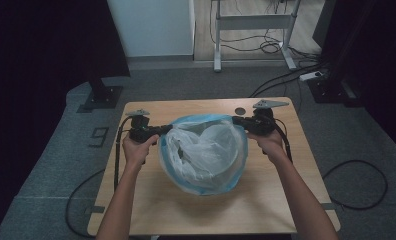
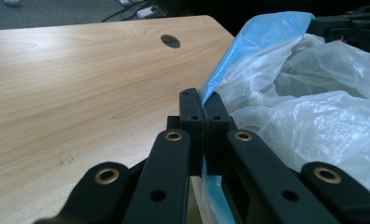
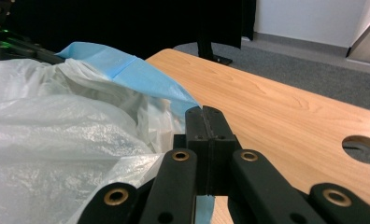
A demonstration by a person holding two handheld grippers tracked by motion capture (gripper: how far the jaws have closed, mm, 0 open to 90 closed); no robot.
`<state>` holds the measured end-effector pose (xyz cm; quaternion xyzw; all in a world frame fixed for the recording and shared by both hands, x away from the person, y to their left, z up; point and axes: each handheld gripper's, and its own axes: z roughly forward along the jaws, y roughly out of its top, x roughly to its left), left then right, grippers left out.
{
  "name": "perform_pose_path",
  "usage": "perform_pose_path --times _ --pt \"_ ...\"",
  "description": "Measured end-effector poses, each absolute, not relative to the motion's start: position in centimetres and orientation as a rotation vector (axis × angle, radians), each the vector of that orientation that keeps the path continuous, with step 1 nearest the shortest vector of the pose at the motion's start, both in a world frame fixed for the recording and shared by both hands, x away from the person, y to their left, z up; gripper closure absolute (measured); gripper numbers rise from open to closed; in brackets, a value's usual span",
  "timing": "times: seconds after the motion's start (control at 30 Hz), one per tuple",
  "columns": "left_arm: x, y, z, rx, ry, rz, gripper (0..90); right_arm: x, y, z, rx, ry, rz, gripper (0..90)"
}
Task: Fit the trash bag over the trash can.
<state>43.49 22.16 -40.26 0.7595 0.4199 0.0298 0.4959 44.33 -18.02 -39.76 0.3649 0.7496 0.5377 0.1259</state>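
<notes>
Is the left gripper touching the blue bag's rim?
Touching. In the left gripper view, the left gripper has its jaws shut on the blue bag rim.

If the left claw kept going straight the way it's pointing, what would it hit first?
The left claw is shut on the blue plastic bag's rim; straight on it would likely push into the crumpled clear plastic, though depth is unclear.

Two grippers (image 1: 162, 130) (image 1: 237, 120), one blue bag (image 1: 206, 187), one clear bag (image 1: 206, 150), one table (image 1: 151, 200)
</notes>
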Motion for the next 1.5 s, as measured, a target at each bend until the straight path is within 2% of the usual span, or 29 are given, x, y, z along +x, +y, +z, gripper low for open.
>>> perform_pose_path --times 0.57,0.67,1.13,1.2,1.37,1.5 --pt "43.9 21.0 -41.1 1.923 1.069 0.056 89.7 45.5 -17.2 -42.7 1.184 2.239 1.503 89.2" --pt "44.0 21.0 -41.5 1.947 1.085 0.065 89.7 45.8 -17.2 -43.5 1.231 2.262 1.393 89.2" --pt "43.1 21.2 -43.1 1.955 1.081 0.045 87.9 44.8 -17.7 -46.3 1.252 2.274 1.402 89.0" --pt "42.9 21.3 -42.9 1.942 1.070 0.064 84.3 44.7 -17.8 -46.3 1.261 2.246 1.419 87.2" --pt "42.3 21.9 -41.7 1.906 1.054 0.199 57.9 44.4 -19.0 -45.1 1.280 2.116 1.448 67.3" --pt "42.2 22.5 -41.0 1.879 1.061 0.218 43.8 44.1 -19.8 -44.2 1.284 2.076 1.476 60.9"
